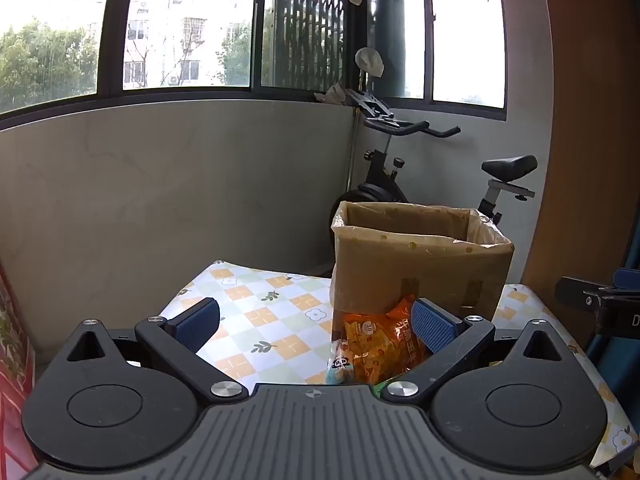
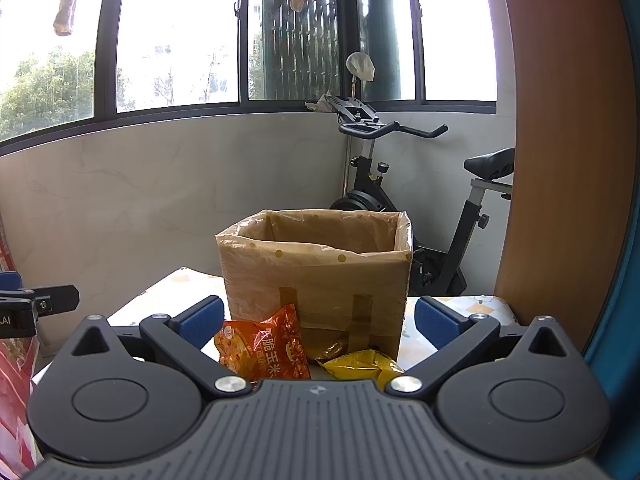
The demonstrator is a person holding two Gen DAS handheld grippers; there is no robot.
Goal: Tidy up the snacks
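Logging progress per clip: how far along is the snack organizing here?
Nothing looks done: the orange snack bag and yellow packet lie on the checked tablecloth before the lined cardboard box. Nothing in hand: left tongs and right tongs are open. Left: boxing the snacks.

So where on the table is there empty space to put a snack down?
The checked tablecloth is bare left of the cardboard box, out to the wall-side edge. It's crowded in front of the box, where the orange snack bag and yellow packet lie.
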